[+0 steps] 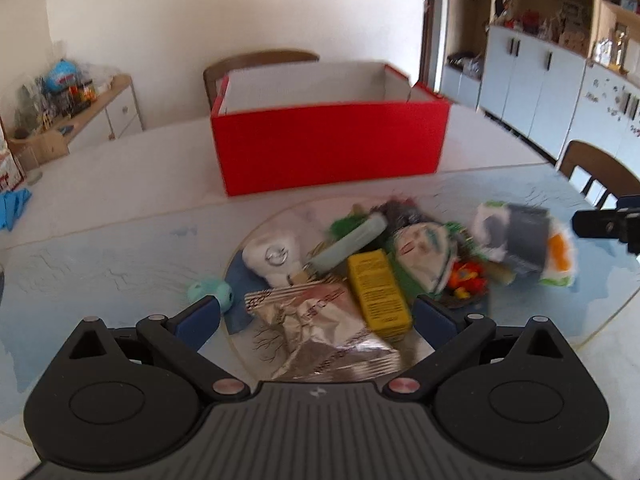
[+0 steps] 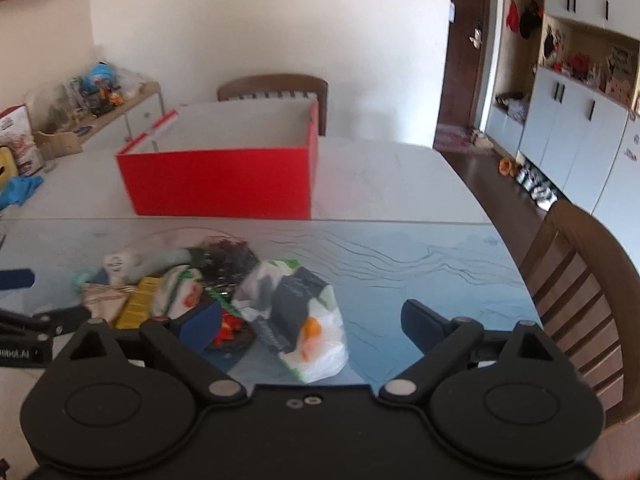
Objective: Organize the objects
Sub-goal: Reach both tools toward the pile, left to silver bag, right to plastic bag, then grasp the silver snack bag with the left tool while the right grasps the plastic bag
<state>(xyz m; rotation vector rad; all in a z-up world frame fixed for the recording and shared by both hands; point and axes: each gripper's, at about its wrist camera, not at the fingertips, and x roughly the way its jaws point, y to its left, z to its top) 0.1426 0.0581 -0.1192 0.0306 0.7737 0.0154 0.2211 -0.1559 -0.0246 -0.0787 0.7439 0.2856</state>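
1. Your left fingers (image 1: 218, 316) are spread wide and holding nothing, with the crinkly foil packet (image 1: 320, 332) and the yellow box (image 1: 378, 290) sitting in the gap between them.
2. Your right fingers (image 2: 424, 322) are wide apart too, empty, and the white plastic bag (image 2: 300, 316) lies between them on the tabletop (image 2: 420, 256).
3. The rest of the pile is just behind: a white pouch (image 1: 276, 258) and a pale green tube (image 1: 348, 246), all a bit blurry.
4. Farther back, well apart from the pile, the red box (image 1: 328, 146) stands open-topped.
5. Behind that there's a wooden chair (image 1: 260, 60) against the wall.
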